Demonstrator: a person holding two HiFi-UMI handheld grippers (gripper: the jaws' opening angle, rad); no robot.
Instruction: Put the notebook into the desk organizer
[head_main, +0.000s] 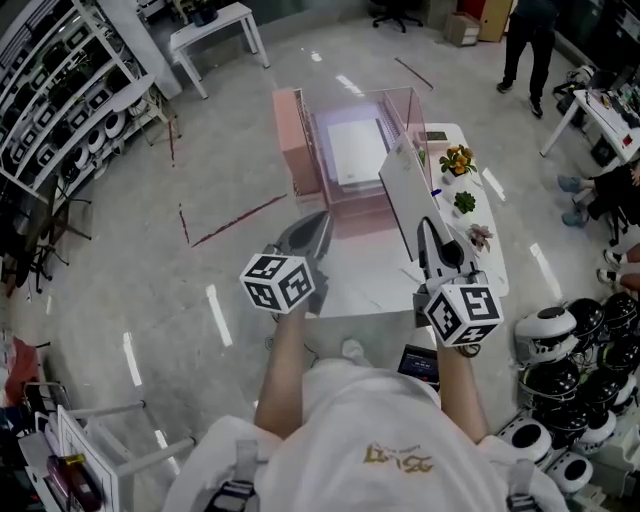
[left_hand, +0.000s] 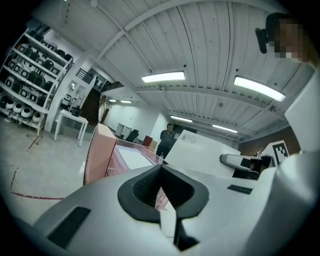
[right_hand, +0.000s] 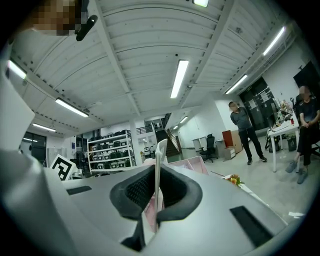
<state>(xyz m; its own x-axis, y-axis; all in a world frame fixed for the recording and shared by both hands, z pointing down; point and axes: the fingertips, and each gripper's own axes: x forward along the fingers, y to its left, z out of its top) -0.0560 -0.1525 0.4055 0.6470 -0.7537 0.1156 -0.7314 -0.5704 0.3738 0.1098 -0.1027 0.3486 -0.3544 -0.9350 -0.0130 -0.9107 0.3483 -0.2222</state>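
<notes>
Notebook (head_main: 410, 200) was a thin white slab held on edge in the air, above the near part of the table (head_main: 370, 280) and just short of the desk organizer (head_main: 298, 150), not yet inside it. Right gripper (head_main: 430, 235) was clamped on the notebook's near lower edge, and the right gripper view showed the thin edge pinched between the pads. Judged light, fairly stiff and flat with a smooth cover. Gripped at one end, it could pivot or slip, so a hold at mid-edge looked safer, with the free end fed into the slot first. Left gripper (head_main: 315, 228) was closed with nothing in it, held beside the organizer's near left corner. The organizer was clear pink plastic with upright walls and something flat and white inside. The table was white and glossy, with small potted plants (head_main: 458, 160) along its right side. The room had a grey polished floor, racks of helmets (head_main: 50, 100) at left, more helmets at lower right, a bystander (head_main: 525, 40) standing at the far side, and strip lights overhead.
</notes>
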